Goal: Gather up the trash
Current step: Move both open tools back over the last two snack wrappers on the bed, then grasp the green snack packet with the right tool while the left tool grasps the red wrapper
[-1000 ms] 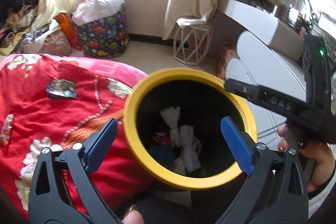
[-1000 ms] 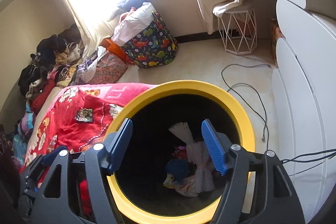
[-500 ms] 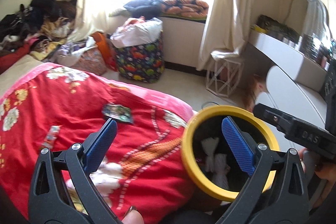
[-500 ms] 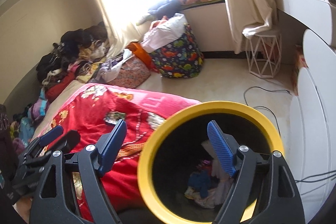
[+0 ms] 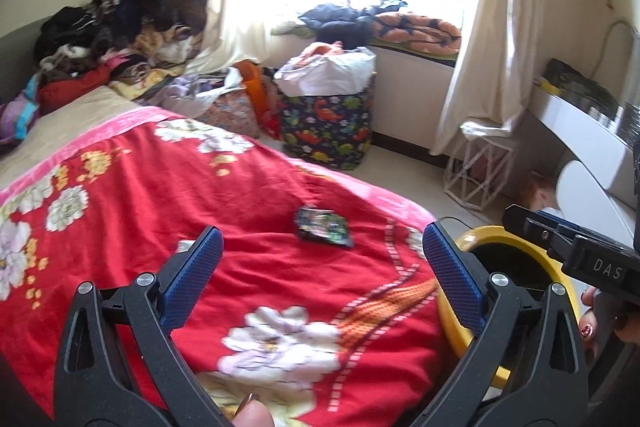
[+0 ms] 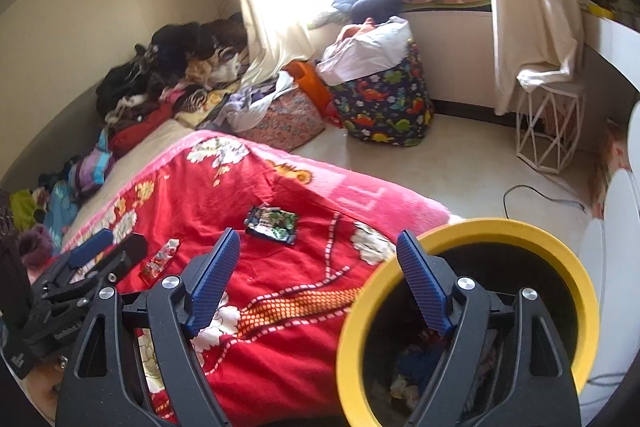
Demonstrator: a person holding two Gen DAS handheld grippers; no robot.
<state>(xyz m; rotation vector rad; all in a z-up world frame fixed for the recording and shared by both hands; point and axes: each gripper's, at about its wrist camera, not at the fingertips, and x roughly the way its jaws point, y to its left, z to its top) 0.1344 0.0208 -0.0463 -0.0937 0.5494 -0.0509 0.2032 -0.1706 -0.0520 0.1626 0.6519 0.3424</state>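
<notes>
Red floral blanket [image 5: 248, 267] covers the bed beneath both grippers. Nearest, the left gripper [image 5: 320, 267] hovers over the blanket, jaws wide apart and empty. At its right the right gripper [image 6: 318, 271], also spread wide and holding nothing, hangs over the blanket's edge and the yellow-rimmed trash bin [image 6: 520, 231], which holds crumpled scraps; its body reads "DAS" in the left view. Farther on the blanket lie a dark snack wrapper [image 5: 323, 227] and a small red wrapper [image 6: 159, 261]. Beyond stands a dinosaur-print bag [image 6: 384, 111].
</notes>
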